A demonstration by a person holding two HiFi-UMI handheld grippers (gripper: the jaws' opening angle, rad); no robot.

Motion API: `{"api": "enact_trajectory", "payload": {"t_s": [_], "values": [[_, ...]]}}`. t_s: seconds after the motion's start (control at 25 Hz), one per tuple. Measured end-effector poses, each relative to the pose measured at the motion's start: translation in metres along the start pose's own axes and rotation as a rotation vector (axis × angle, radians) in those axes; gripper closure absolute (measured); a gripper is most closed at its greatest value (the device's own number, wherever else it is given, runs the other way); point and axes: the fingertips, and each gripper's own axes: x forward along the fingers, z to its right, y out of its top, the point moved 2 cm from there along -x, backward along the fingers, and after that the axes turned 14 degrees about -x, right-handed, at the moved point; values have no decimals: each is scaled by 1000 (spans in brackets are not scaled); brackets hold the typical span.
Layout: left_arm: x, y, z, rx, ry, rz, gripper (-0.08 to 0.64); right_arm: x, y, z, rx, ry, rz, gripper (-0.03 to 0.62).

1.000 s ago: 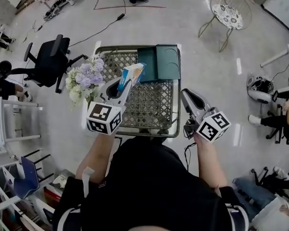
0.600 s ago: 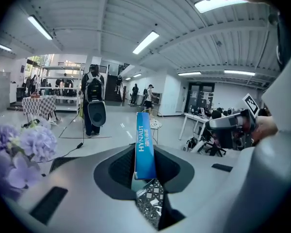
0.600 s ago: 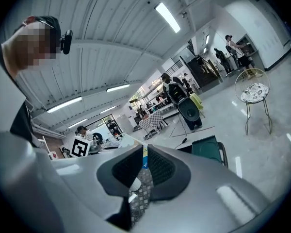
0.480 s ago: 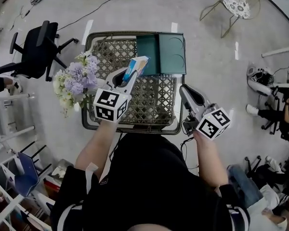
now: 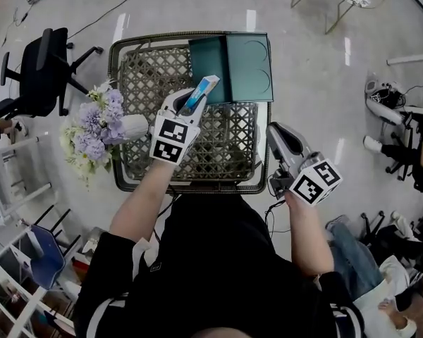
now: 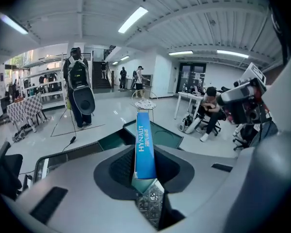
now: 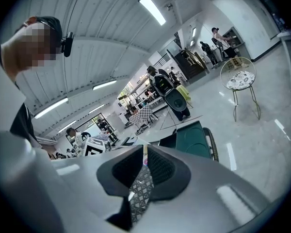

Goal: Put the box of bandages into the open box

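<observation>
Over table (image 5: 146, 76): bandage box (image 5: 199, 93) between fingers (image 5: 173, 106).

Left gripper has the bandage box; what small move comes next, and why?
Probably ease the left gripper forward and slightly right: it grips the box of bandages above the lattice tabletop, its tip only reaching the green open box's near edge.

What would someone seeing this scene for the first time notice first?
The bright blue box of bandages, clamped in the left tool above the wicker table. Just beyond it on that table lies the dark green open box, and a bouquet of purple flowers shows beside the table's left edge.
</observation>
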Motion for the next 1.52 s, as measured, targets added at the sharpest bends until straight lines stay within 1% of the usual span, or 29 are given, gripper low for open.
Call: {"api": "enact_trajectory", "payload": {"t_s": [0.16, 0.28, 0.44, 0.68, 0.76, 0.88, 0.96, 1.04, 1.28, 1.4, 1.52], "values": [[34, -19, -5, 68, -11, -66, 472, -2, -8, 12, 20, -29, -10, 555], [54, -28, -9, 97, -20, -99, 472, -2, -12, 20, 33, -45, -17, 555], [69, -36, -11, 156, -27, -124, 471, -3, -15, 27, 41, -60, -24, 555], [72, -40, -4, 239, -61, -140, 469, -3, -16, 27, 50, -59, -29, 555], [70, -43, 1, 249, -81, -156, 468, -3, -16, 26, 49, -56, -27, 555], [63, -52, 10, 268, -106, -181, 429, -3, -13, 22, 46, -51, -23, 555], [57, -57, 17, 282, -113, -189, 421, -5, -10, 21, 42, -48, -21, 555], [54, -60, 22, 275, -116, -189, 420, -7, -9, 20, 39, -46, -19, 555], [57, -62, 22, 218, -103, -189, 420, -15, -12, 15, 44, -48, -19, 555], [57, -65, 20, 223, -103, -202, 420, -20, -15, 12, 49, -50, -21, 555], [59, -67, 23, 251, -112, -225, 417, -25, -19, 10, 53, -53, -22, 555]]}}
